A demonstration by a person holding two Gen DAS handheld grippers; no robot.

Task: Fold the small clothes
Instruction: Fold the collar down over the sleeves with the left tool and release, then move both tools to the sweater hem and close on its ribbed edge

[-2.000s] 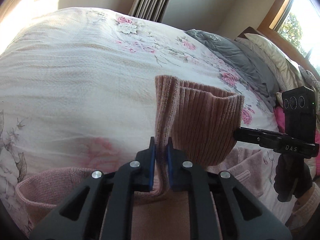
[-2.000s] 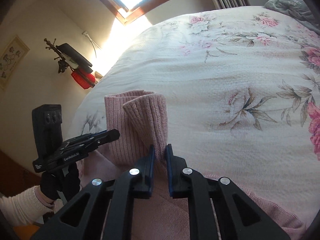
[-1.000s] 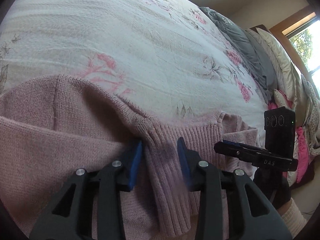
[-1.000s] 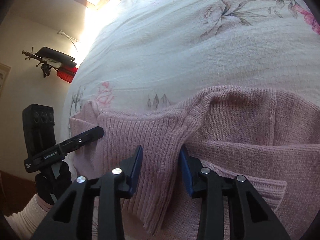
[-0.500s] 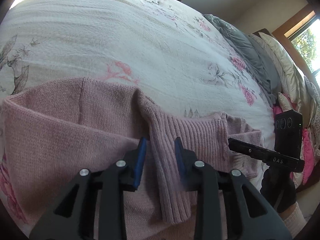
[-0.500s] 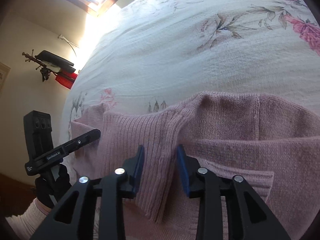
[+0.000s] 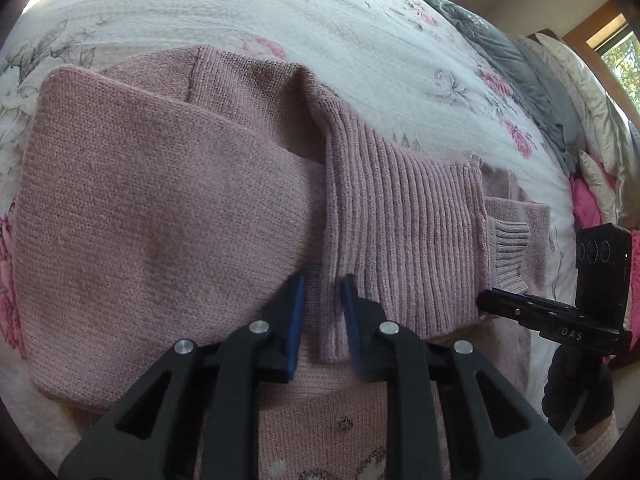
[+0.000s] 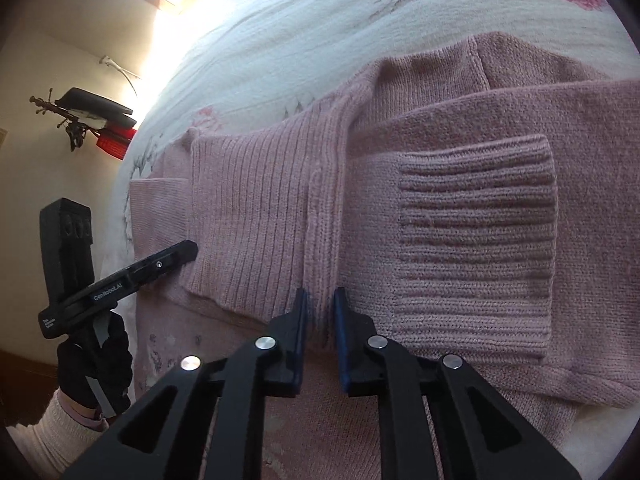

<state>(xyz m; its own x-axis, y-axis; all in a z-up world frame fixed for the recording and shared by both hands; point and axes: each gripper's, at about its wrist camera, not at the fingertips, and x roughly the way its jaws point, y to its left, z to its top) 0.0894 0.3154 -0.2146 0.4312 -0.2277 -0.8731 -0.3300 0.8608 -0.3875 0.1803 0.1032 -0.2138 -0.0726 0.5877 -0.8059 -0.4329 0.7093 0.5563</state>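
Observation:
A pink knit sweater (image 7: 160, 200) lies folded on the floral bedspread (image 7: 360, 40). Its ribbed hem band (image 7: 400, 220) is turned up flat over the body. One sleeve crosses the body, and its ribbed cuff (image 8: 476, 240) lies flat to the right. My left gripper (image 7: 322, 292) is open with a narrow gap, and the left edge of the ribbed band (image 7: 332, 320) lies between its fingers. My right gripper (image 8: 320, 300) is likewise open narrowly over the band's folded right edge (image 8: 324, 240). Each gripper shows side-on in the other's view: the right gripper (image 7: 486, 298) and the left gripper (image 8: 192, 248).
Grey blankets and cream pillows (image 7: 520, 60) are heaped at the bed's far right, with a bright pink item (image 7: 584, 208) beside them. A black and red object (image 8: 100, 120) hangs on the wall left of the bed. A dark-gloved hand (image 8: 96, 368) holds the left gripper.
The ribbed hem, held up two seconds ago, was laid onto the sweater and let go. Both grippers have since drawn back toward me, and their gaps have narrowed.

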